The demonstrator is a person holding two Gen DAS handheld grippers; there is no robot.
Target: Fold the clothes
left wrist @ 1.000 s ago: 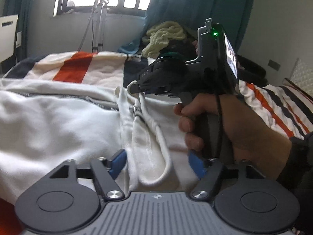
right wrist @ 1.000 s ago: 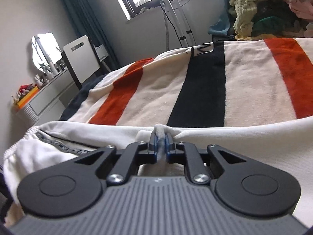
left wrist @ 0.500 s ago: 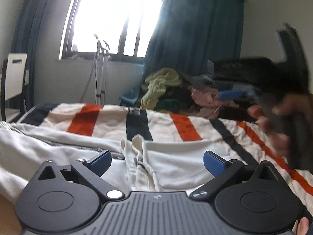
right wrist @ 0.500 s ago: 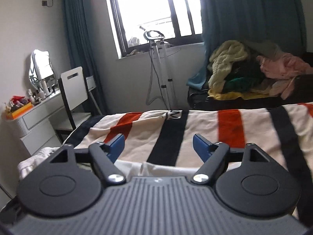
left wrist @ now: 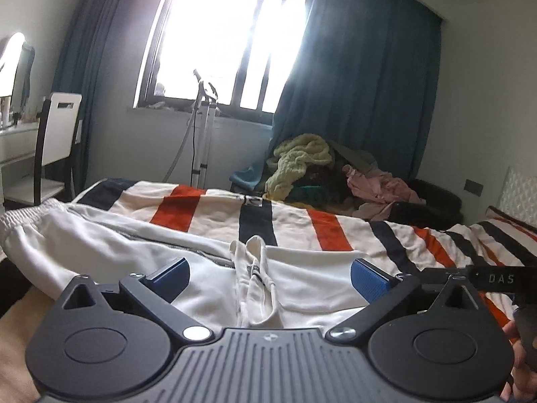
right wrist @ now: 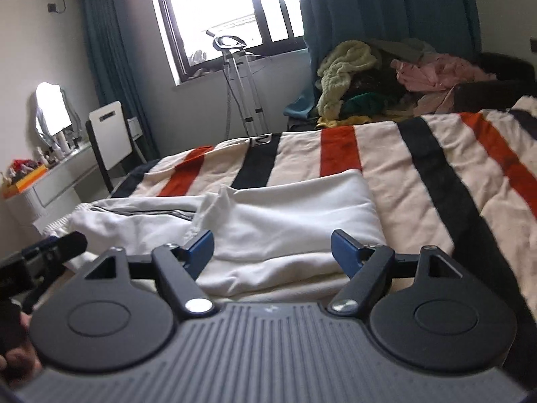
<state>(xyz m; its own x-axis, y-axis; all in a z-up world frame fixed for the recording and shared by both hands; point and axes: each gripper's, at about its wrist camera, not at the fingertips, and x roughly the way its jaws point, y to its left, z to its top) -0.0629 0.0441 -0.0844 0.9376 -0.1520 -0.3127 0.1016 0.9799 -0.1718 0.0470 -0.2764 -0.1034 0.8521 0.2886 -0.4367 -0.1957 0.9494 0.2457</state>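
Note:
White trousers with a dark side stripe lie folded across the striped blanket, their drawstring waist bunched in the middle. In the right wrist view the same white trousers lie just in front of the fingers. My left gripper hovers above the cloth, jaws wide open, nothing between the blue pads. My right gripper is open too and holds nothing. The right tool's black body shows at the right edge of the left wrist view, the left tool at the left edge of the right wrist view.
A heap of clothes lies beyond the bed under the teal curtain. A metal stand is below the window. A white chair and a dressing table with a mirror stand at the left.
The right gripper let go of the pinched white cloth and opened. Both grippers rose and drew back from the trousers. The left gripper's jaws spread wider.

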